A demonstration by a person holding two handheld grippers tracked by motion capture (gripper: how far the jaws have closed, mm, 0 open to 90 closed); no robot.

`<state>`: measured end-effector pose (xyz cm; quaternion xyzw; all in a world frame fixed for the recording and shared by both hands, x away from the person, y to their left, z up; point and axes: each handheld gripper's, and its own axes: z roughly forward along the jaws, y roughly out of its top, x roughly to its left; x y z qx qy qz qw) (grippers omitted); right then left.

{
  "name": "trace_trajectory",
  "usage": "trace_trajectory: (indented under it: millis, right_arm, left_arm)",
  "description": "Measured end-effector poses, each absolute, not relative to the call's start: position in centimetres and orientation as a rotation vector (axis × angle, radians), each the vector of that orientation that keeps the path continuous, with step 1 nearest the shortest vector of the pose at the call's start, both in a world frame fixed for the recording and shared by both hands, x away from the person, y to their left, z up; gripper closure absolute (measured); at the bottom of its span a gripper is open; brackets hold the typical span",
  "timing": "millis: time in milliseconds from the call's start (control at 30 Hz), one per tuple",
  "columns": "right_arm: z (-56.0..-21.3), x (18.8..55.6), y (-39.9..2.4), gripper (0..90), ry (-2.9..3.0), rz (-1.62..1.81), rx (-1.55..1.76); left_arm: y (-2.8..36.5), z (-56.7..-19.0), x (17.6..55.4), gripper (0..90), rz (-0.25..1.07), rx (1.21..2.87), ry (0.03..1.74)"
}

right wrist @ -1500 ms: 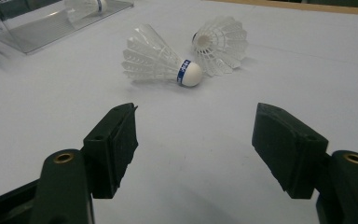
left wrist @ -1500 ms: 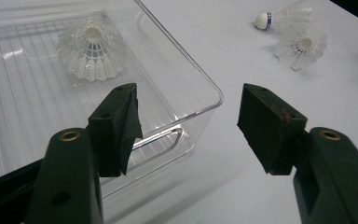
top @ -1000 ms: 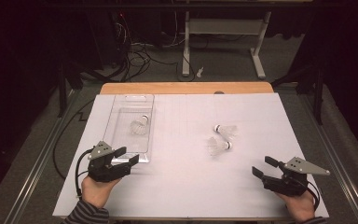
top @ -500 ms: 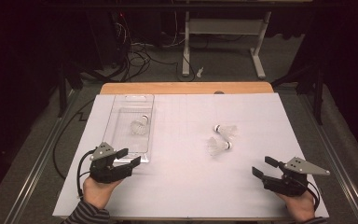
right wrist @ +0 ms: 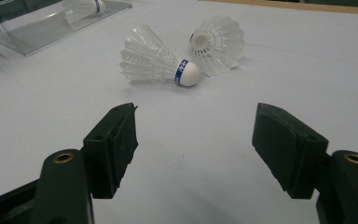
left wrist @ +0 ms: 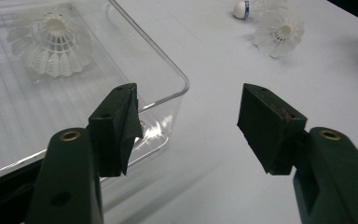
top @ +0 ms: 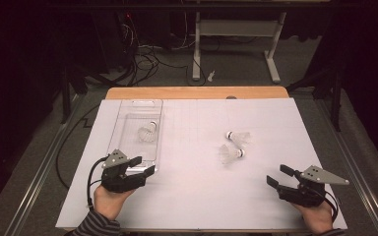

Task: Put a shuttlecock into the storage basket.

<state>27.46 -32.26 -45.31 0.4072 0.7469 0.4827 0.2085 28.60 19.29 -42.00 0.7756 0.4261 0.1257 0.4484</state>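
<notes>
A white sheet (top: 187, 196) covers my wooden counter (top: 197, 93). Beyond it, cables (top: 147, 59) tangle on the floor beside a white stand (top: 234, 34).

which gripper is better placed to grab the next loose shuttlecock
Right. The right gripper is open and points at the nearer shuttlecock on the paper, while the left gripper sits by the clear tray corner, farther off.

Overhead light falls bright on the white table cover (top: 192, 196) while the room beyond sinks into near-black. Glare streaks the clear plastic tray (left wrist: 168, 100), soft shadows pool under the shuttlecocks (right wrist: 158, 63), and the close-up black jaws blur slightly at the frame's foot.
</notes>
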Motion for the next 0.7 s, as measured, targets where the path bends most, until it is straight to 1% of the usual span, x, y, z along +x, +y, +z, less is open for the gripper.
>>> trace_trajectory:
  millis: [367,700]
  right_arm:
    - [-45.2,27.3,-32.2,31.3,2.08,1.342,1.124]
    - [-45.3,27.3,-32.2,31.3,2.081,1.34,1.123]
  left_arm:
    - [18.2,-41.5,28.9,39.7,0.314,1.944,1.033]
    - [17.5,-41.3,29.3,41.0,0.269,1.952,1.034]
